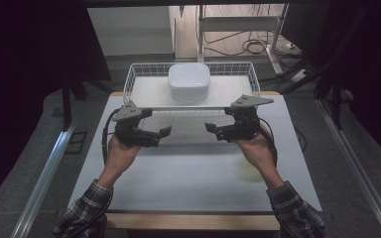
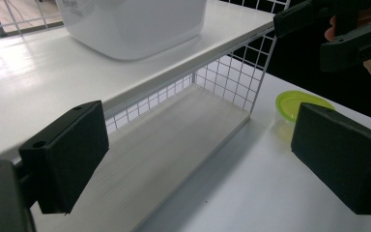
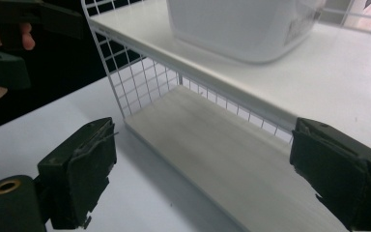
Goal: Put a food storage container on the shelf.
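two hands level above the table [image 1: 188, 173], left gripper [image 1: 162, 133] and right gripper [image 1: 209, 128] tips facing, jaws spread, empty

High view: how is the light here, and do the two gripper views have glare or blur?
High view: dark surroundings, the light falls mainly on the table and the rack's top shelf. Left gripper view: bright glare on the top shelf at left; the green lid is slightly soft. Right gripper view: the lower shelf looks blurred and the white container is washed out.

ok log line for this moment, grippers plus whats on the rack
left gripper: open, empty | right gripper: open, empty | white tub: on rack top shelf | green-lidded container: on table
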Available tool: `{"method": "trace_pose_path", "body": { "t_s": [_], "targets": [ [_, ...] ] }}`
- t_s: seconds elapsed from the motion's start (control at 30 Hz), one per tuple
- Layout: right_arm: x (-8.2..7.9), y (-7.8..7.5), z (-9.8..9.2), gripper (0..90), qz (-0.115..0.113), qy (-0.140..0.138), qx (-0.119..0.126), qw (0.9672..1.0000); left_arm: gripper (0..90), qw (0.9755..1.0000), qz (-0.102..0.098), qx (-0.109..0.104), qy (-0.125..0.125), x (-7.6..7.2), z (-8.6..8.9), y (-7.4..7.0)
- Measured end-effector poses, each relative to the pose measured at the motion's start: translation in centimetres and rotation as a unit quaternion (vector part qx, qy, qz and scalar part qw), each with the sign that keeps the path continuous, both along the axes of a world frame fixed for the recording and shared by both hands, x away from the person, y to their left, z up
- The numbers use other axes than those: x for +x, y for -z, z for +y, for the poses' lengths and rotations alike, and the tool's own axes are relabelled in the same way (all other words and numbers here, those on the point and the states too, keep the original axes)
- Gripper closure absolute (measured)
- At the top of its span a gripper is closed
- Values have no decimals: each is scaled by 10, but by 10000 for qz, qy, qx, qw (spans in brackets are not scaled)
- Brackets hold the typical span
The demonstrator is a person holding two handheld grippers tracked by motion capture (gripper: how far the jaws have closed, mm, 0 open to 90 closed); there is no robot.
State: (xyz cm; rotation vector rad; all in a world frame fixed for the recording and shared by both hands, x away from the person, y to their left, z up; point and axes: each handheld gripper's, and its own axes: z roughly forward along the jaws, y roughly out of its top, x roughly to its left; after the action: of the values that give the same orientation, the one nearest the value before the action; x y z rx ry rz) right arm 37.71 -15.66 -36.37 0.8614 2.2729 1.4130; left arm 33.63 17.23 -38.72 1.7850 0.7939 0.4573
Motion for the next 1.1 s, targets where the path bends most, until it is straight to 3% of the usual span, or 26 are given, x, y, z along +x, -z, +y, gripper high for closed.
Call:
{"method": "trace_pose_path", "body": {
  "t_s": [0.4,0.6,0.7,0.87,1.1],
  "targets": [
    [-15,25,-16,39,-23,-28,-30,10000,69,9998,-76,-132,129,-23,0,31],
    [-22,39,-24,4,-11,-22,-36,10000,68,9994,86,102,309,-28,-6,49],
    [-25,45,-29,5,98,11,22,9999,67,9992,123,158,338,-31,-7,58],
    [-32,55,-38,20,214,56,118,9997,67,9992,137,187,314,-37,-8,73],
    [-42,72,-42,28,234,80,-21,9997,66,9982,194,540,185,-48,-8,90]
  ]
}}
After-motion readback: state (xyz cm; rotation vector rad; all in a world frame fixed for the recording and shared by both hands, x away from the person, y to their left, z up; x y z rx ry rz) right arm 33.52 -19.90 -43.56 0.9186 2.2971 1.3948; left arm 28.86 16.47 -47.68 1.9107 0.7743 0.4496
